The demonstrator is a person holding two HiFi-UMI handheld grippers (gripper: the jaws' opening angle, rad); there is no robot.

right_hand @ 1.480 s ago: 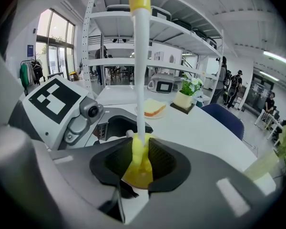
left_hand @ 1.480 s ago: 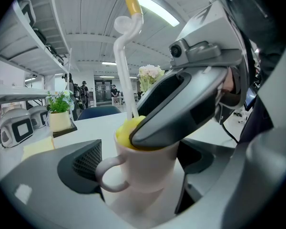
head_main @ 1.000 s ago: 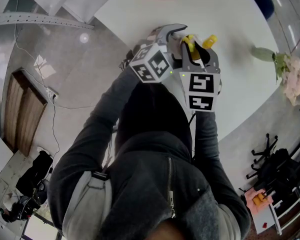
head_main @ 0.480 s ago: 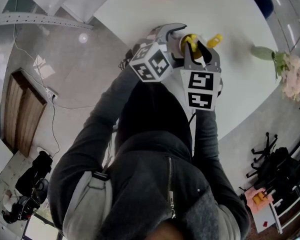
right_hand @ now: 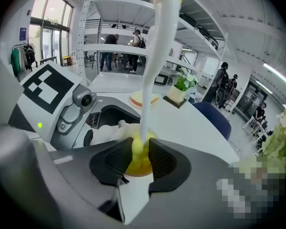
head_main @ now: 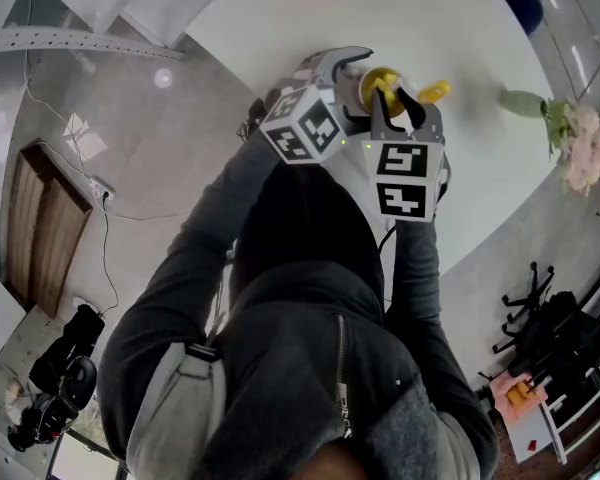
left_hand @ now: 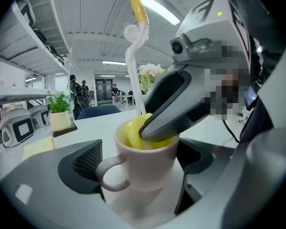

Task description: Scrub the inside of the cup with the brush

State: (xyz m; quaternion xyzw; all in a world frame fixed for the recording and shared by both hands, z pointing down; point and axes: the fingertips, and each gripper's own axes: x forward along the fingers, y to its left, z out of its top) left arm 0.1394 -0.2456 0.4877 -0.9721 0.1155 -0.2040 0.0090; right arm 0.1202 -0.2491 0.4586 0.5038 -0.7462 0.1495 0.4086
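The mug point(left_hand: 148, 171) looks like glazed ceramic: stiff, fairly heavy for its size, smooth enough to slip when wet, and liable to chip if knocked, so a hold across its round wall suits it better than its thin handle. It sits upright with the mouth toward 12 o'clock and its handle loop out at 9 o'clock in the left gripper view, clamped across the body between the jaws of the left gripper point(left_hand: 140, 177). The brush point(right_hand: 155, 66) looks light, with a thin stiff white stem and a soft yellow sponge head point(left_hand: 133, 132) that should squash against the wall; a hold low on the stem gives the most control. Its long axis runs nearly upright, sponge down inside the mug and yellow-tipped end toward 12 o'clock. The right gripper point(right_hand: 139, 157) is pinched on the stem just above the sponge. In the head view both tools meet over the near edge of a white table point(head_main: 470, 28), with pale flowers point(head_main: 580, 153) well apart at 3 o'clock
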